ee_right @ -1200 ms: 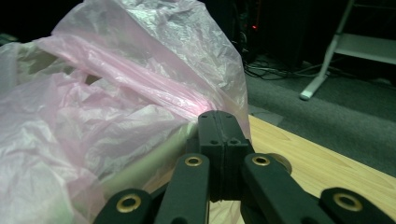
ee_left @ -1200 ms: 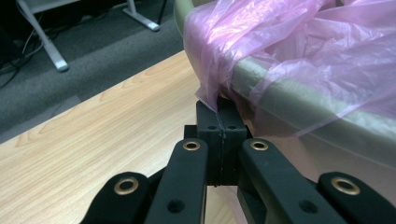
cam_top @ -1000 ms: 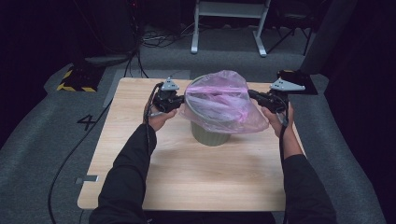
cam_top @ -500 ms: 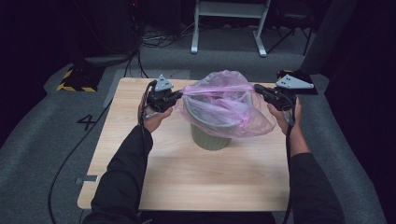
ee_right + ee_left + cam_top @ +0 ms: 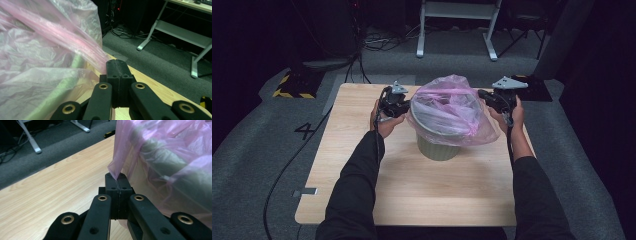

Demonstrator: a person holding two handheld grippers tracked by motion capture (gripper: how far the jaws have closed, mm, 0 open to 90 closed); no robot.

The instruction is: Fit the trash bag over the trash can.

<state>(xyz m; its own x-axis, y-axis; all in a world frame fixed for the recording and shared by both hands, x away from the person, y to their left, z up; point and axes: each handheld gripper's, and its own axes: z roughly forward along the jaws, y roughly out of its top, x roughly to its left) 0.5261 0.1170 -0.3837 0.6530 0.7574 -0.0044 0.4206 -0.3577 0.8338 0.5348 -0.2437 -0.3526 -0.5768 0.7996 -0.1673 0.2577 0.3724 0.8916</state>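
Observation:
A pale green bin stands upright on the wooden table, with a thin pink plastic bag draped over its mouth and upper wall. My left gripper is at the bag's left side, shut on a pinched fold of its edge. At the bag's right side my right gripper is shut on a bunched strip of the film. The bag is stretched between the two grippers across the bin's rim.
Grey carpet surrounds the table. Cables and a white metal stand lie beyond the far edge. A yellow-black striped block sits at the far left, and a black block lies by the far right corner.
Both grippers have come down and spread slightly, drawing the bag's mouth lower over the bin's rim. The bag now covers more of the bin's wall.

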